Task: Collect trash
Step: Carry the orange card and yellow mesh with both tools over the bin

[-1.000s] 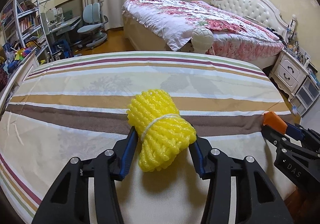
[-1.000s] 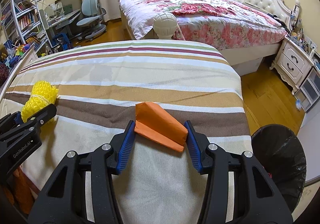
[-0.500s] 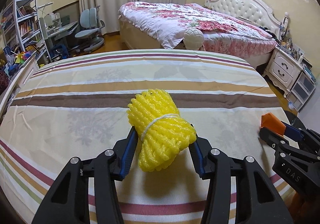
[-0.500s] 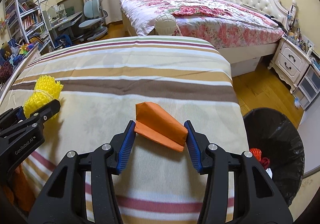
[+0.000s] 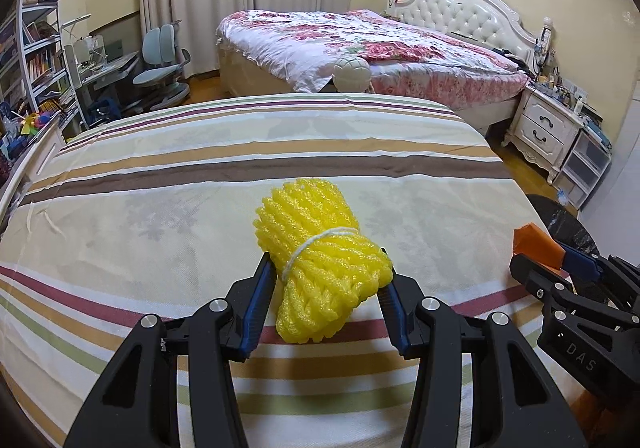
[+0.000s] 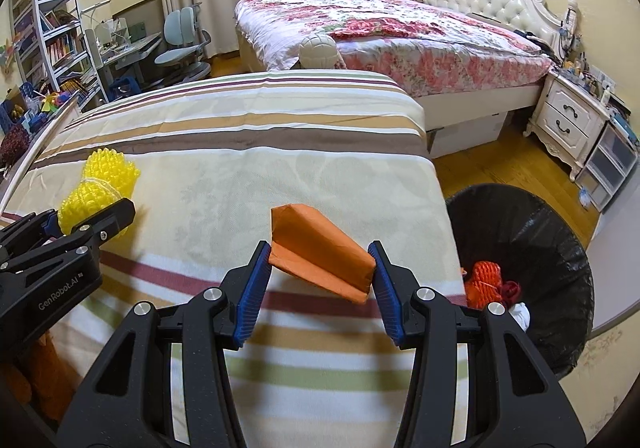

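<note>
My left gripper (image 5: 326,288) is shut on a yellow foam net bundle (image 5: 320,252) tied with white string, held above the striped bed (image 5: 160,208). My right gripper (image 6: 318,272) is shut on a folded orange paper piece (image 6: 320,252), held above the bed's right side. A black-lined trash bin (image 6: 532,232) stands on the floor to the right of the bed, with orange and red scraps (image 6: 486,282) inside. In the left wrist view the right gripper (image 5: 560,268) with the orange paper (image 5: 536,242) shows at right. In the right wrist view the left gripper (image 6: 80,224) with the yellow bundle (image 6: 100,188) shows at left.
A second bed with a floral cover (image 6: 400,28) stands beyond. A white nightstand (image 6: 572,120) is at far right. A desk, chairs (image 6: 184,44) and bookshelves (image 6: 48,40) are at far left. A round cream bedpost knob (image 6: 318,50) marks the striped bed's far end.
Both grippers have pulled back and up with their loads held. The bin has come further into the right wrist view, showing its contents.
</note>
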`<state>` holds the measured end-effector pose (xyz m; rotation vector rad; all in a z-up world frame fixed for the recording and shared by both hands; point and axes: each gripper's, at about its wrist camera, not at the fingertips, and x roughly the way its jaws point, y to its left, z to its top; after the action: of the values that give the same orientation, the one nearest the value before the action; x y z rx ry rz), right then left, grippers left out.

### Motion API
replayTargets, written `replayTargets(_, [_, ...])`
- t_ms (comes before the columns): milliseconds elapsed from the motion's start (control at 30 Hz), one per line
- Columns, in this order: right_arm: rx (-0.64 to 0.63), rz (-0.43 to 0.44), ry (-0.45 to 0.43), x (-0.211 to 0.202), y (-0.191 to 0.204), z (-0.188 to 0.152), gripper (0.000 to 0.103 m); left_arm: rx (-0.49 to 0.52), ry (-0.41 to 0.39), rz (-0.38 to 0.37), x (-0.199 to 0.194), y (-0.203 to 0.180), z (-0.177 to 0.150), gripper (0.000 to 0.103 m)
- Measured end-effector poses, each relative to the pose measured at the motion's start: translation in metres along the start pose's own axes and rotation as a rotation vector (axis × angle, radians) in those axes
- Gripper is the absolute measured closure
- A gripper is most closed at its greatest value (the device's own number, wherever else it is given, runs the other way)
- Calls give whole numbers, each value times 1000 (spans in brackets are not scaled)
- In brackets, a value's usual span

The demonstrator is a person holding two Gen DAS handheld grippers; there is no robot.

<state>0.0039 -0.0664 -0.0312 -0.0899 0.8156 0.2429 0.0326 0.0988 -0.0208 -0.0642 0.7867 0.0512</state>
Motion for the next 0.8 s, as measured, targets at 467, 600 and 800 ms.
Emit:
replayTargets(467, [89,-95,-55,-36,-55,-20,55,70,-69,-88,-15,-54,-7,54])
replayTargets(600, [122,-149,-69,-42,-78,-24,55,104,-82,-116,-17,-76,-4,54])
replayTargets(800, [161,-232,-83,-46,-113,-24,55,162,-115,-158,-16,-113,3,54])
